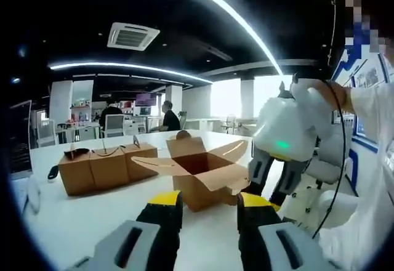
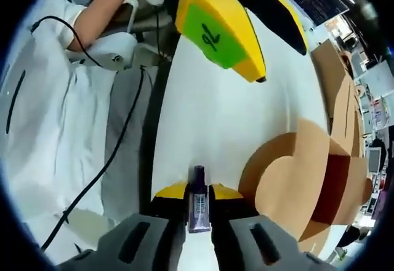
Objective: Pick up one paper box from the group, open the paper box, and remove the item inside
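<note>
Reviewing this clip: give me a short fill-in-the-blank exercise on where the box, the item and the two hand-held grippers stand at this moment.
1. The flaps of the paper box nearest the left hand-held gripper are ____.
2. The right hand-held gripper is shut on a small ____ with a dark cap.
3. The jaws of the left hand-held gripper hold ____.
4. The row of closed boxes stands on a ____ table.

Missing words: open; bottle; nothing; white

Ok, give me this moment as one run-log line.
stage: item removed | open paper box: flaps spread, on table | right gripper: shut on small bottle | left gripper: open, near box | closed boxes: untouched
</note>
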Available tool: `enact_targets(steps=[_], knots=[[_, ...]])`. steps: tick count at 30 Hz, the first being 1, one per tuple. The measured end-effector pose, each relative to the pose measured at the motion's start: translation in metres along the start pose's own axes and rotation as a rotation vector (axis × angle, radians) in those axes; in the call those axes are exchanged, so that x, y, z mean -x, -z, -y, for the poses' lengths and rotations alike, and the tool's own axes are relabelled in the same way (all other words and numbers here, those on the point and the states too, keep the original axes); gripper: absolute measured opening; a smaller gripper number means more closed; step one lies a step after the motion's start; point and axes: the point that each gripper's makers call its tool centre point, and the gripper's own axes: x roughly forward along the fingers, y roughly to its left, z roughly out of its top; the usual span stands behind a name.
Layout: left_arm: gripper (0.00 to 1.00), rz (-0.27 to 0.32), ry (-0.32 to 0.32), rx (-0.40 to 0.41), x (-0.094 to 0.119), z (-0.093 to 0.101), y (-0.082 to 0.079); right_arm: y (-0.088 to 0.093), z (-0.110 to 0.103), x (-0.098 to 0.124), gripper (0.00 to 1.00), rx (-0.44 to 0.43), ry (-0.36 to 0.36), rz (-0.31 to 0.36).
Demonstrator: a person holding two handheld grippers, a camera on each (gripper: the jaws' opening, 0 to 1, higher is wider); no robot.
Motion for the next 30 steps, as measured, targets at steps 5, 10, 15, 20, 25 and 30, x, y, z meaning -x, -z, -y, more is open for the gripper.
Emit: enact_targets(steps=[5, 10, 15, 20, 25, 30], knots=[[0.37, 0.006, 0.011, -0.009, 0.001, 0.004, -0.003, 0.001, 0.001, 0.002, 0.2, 0.009, 0.01, -0.001], [0.37, -0.002, 0.013, -0.008, 0.0, 0.004, -0.001, -0.008, 0.002, 0.016, 0.26, -0.016, 0.039, 0.057], [0.37, -0.001, 0.018, -0.011, 0.001, 0.006, -0.002, -0.008, 0.001, 0.037, 0.26, -0.035, 0.084, 0.112], [0.37, 0.002, 0.016, -0.01, 0.001, 0.005, -0.003, -0.016, -0.001, 0.069, 0.26, -0.109, 0.124, 0.259], [0.37, -0.004, 0.008, 0.002, -0.002, 0.005, -0.001, -0.005, -0.007, 0.087, 0.26, -0.163, 0.155, 0.331], [0.37, -0.005, 0.007, -0.002, -0.007, 0.008, -0.001, 0.007, -0.01, 0.1, 0.26, -0.269, 0.184, 0.463]])
